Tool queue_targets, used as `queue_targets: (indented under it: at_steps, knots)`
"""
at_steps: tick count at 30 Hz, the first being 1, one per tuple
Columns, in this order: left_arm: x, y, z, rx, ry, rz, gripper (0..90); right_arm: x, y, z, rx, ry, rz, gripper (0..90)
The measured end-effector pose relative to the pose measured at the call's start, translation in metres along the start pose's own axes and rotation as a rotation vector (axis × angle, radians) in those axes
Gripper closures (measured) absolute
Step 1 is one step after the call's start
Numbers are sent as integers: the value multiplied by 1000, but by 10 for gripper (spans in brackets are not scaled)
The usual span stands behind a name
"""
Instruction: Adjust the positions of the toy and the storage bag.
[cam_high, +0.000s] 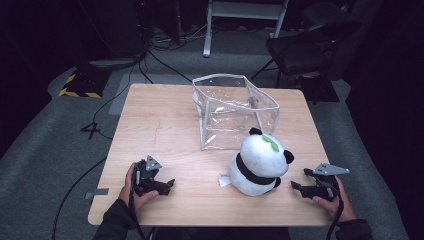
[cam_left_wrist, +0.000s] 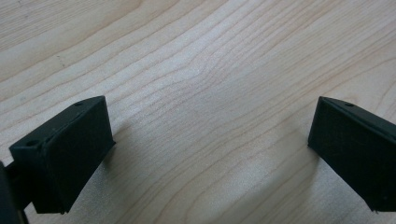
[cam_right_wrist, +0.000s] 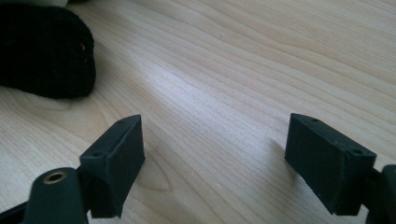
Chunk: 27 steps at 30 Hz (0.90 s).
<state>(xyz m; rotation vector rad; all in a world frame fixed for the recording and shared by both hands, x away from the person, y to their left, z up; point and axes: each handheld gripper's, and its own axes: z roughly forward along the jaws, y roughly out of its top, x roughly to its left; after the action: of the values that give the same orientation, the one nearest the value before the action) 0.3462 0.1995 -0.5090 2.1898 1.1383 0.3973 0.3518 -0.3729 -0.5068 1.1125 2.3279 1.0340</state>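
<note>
A plush panda (cam_high: 257, 162), white with black limbs and a green leaf on its head, sits on the wooden table (cam_high: 165, 130) near the front right. Behind it stands a clear plastic zip bag (cam_high: 232, 107), upright and open at the top. My left gripper (cam_high: 170, 184) rests on the table at the front left, jaws wide apart over bare wood (cam_left_wrist: 210, 121). At the front right my right gripper (cam_high: 298, 179) lies open, pointing towards the panda. One black paw of the panda (cam_right_wrist: 44, 51) lies just ahead and to the left of its open jaws, with bare wood between them.
A small white tag (cam_high: 223, 180) sticks out at the panda's left side. Beyond the table's far edge stand a dark folding chair (cam_high: 305, 47) and a white frame (cam_high: 245, 15). Cables (cam_high: 125, 85) run across the grey floor at the left.
</note>
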Motion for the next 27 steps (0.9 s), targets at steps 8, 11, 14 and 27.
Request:
queue_targets:
  at_steps: [8, 11, 14, 27]
  knots:
    - [0, 0, 0, -4, -2, -3, 0, 0, 0, 0, 1, -3, 0, 193]
    - [0, 0, 0, -5, -5, -1, 0, 0, 0, 0, 1, -4, 0, 190]
    - [0, -1, 0, -7, -3, 5, 1, 0, 0, 1, 4, -8, 2, 168]
    - [1, -1, 0, -6, -11, 15, 1, 1, 1, 2, 11, -10, 5, 142]
